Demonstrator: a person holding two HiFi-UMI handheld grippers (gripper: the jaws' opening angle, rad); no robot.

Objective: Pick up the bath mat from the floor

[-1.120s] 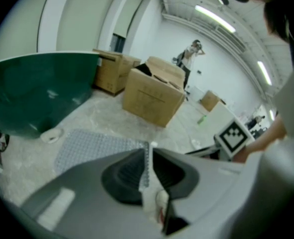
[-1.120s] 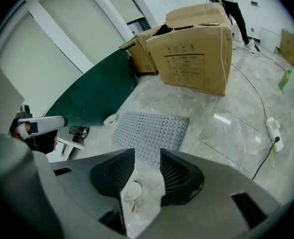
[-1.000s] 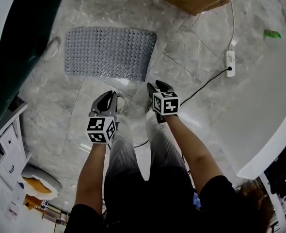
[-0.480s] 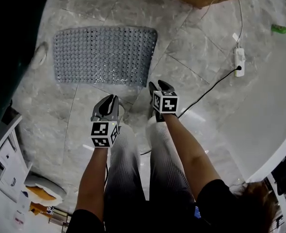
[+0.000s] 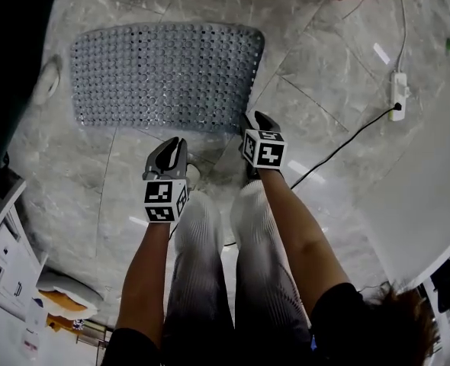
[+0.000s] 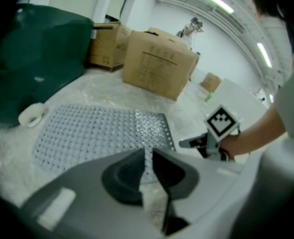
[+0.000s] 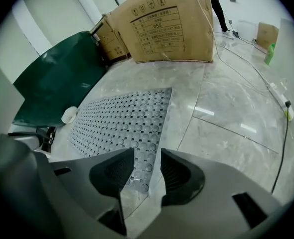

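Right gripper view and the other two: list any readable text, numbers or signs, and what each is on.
"055": on the printed panel of the large brown cardboard box.
Other lines on that panel: too small to read.
Handling pictograms at the panel's top left: symbols, no words.
Left gripper view, print on the cardboard box: blurred, unreadable.
Head view: nothing readable.

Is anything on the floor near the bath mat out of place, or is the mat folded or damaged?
The bath mat lies flat and whole. Two stray things: a white ring, perhaps a tape roll, beside its left edge, and a power strip whose black cable trails across the floor.
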